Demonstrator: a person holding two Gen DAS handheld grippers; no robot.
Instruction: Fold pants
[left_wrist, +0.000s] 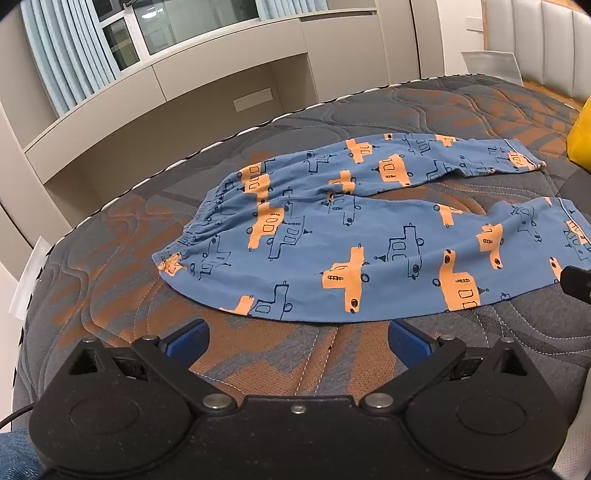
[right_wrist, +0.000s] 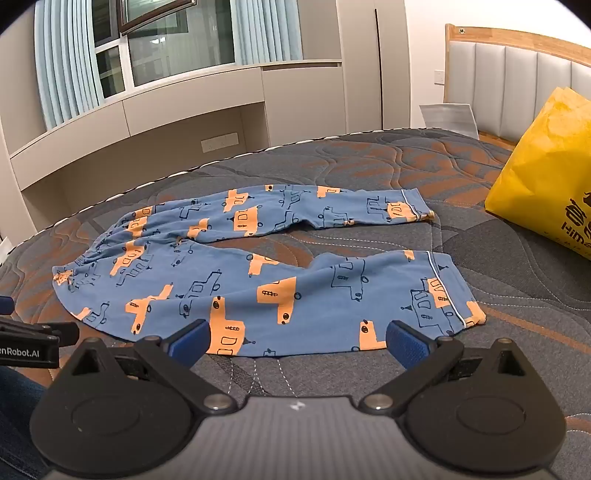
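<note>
The pants (left_wrist: 354, 236) lie spread flat on the mattress (left_wrist: 443, 107), waistband (left_wrist: 192, 230) to the left, the 2 legs splayed apart with bare quilting showing between them. No fold is visible; judged from this, the task has not begun and every fold remains to be made, the first probably bringing 1 leg over the other. The left gripper (left_wrist: 297, 343) hovers just short of the near hem, jaws wide apart, holding nothing. The right gripper (right_wrist: 297, 341) sits at the near leg's edge, jaws likewise apart and empty. A yellow bag (right_wrist: 546, 177) rests near the headboard (right_wrist: 517, 66), clear of the cuffs.
</note>
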